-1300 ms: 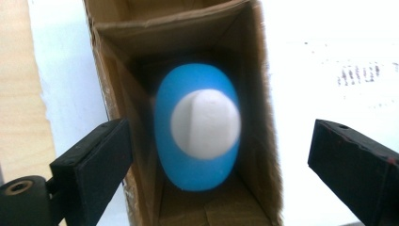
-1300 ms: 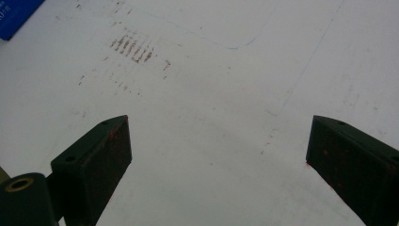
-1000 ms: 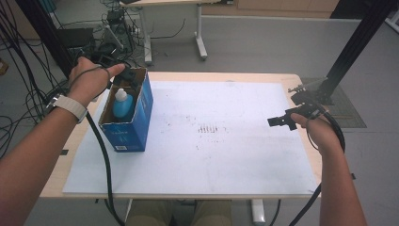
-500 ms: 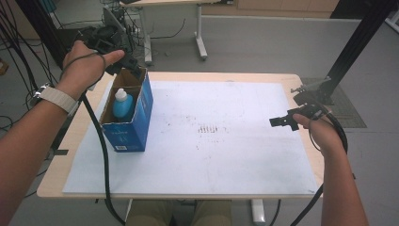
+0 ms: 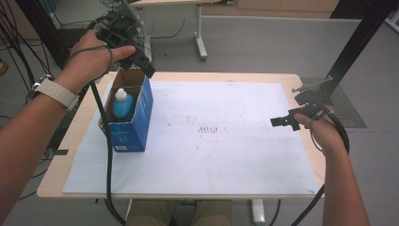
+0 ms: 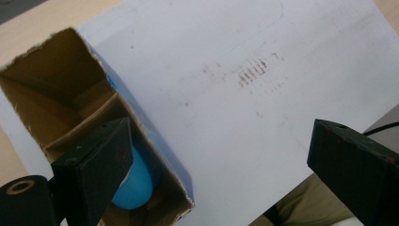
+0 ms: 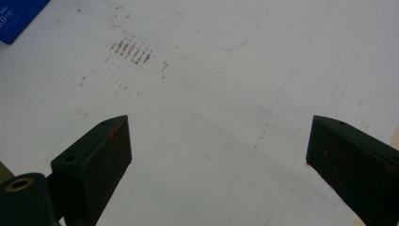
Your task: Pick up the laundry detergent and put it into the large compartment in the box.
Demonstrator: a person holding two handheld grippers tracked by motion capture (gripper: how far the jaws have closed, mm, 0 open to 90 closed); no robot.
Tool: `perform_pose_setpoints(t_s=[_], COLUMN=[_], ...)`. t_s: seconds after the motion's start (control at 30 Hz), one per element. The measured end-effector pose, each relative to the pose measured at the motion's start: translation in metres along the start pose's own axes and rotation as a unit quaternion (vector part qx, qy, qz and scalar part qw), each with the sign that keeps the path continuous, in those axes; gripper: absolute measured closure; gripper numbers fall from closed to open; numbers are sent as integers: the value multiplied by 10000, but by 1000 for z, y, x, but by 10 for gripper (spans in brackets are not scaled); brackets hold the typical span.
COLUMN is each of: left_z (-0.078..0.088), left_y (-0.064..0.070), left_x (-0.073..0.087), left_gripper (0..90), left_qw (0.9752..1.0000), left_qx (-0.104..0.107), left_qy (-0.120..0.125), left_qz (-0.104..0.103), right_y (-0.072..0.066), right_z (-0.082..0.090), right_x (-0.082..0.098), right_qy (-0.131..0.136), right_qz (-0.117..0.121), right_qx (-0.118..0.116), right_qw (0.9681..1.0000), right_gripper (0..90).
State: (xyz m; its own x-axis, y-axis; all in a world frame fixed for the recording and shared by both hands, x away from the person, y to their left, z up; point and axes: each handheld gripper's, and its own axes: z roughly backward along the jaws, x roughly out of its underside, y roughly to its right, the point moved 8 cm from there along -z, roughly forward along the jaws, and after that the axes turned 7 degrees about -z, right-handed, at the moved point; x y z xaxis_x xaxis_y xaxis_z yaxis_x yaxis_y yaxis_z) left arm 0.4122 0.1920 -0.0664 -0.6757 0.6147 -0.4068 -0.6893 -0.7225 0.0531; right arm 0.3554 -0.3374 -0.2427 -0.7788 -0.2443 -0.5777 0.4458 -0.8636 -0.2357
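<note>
Tools: 2, both agape; 1 blue box; seemingly 1 bottle.

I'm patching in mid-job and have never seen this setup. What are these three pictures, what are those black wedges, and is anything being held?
No robot arm here: a person holds a hand-operated left gripper and right gripper. The high view looks down on the table from above. The other two come from cameras riding on each gripper, and the black wedges are their own jaws. On the white sheet stands an open blue box with a blue bottle inside. Both grippers are open and hold nothing; the left one hovers above the box's far end.
</note>
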Motion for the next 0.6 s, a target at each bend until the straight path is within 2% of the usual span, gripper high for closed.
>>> perform_pose_setpoints(t_s=[0.13,0.27,0.33,0.43,0.47,0.5,0.6], left_z=[0,-3,-6,-10,-12,-13,-17], left_y=[6,12,16,22,24,25,31], left_x=[-6,-11,-15,-18,-19,-20,-22], left_gripper=[78,78,78,78,78,78,78], left_qw=[9993,9969,9945,9920,9896,9886,9830], left_qx=[88,263,357,429,492,535,655], left_qy=[-41,-84,-104,-150,-171,-161,-218], left_qz=[-362,-740,-980,-1174,-1339,-1400,-1700], right_y=[0,0,0,-1,-1,-1,-1], right_z=[1,1,0,-1,-1,-2,-3], right_x=[0,0,0,-1,-1,-1,-1], right_qy=[4,11,5,-1,-1,-3,-9], right_qz=[-6,-8,-9,1,2,2,-3], right_qx=[9,3,2,-8,-9,-12,-13], right_qw=[10000,10000,10000,10000,10000,10000,10000], right_gripper=[71,71,71,71,71,71,71])
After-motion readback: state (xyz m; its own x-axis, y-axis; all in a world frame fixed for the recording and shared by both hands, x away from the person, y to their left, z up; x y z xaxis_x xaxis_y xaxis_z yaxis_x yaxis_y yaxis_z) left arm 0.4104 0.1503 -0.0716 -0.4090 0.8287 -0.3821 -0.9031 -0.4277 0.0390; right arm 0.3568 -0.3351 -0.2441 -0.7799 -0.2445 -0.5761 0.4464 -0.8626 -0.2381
